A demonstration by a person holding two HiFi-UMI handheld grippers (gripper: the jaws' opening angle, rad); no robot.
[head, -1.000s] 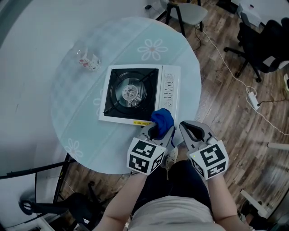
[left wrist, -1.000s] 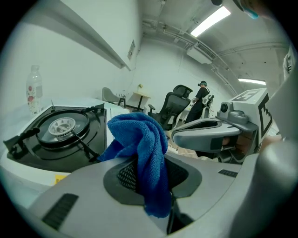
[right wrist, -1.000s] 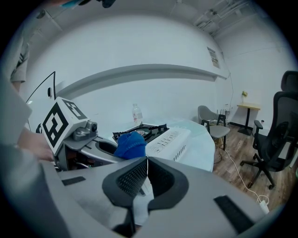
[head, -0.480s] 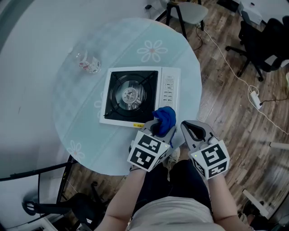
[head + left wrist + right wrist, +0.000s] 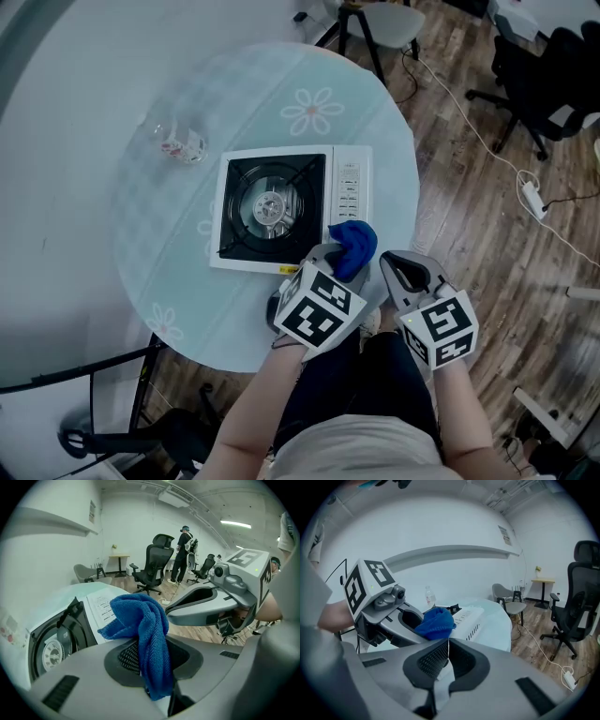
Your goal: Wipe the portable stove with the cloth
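Head view: left gripper [image 5: 334, 262] clamps cloth [image 5: 355, 245]; stove [image 5: 272, 202] labels [image 5: 350, 187] (unreadable).

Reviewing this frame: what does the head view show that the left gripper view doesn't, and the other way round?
Only the head view: the full round outline of the table, the person's legs, a power strip on the wood floor, and the marker cube on the left tongs.
Only the left gripper view: the room beyond, with office chairs and a standing person, and a close look at the left tongs shut on the blue cloth.
Both: the cloth, the stove and the right tongs, shut and empty.
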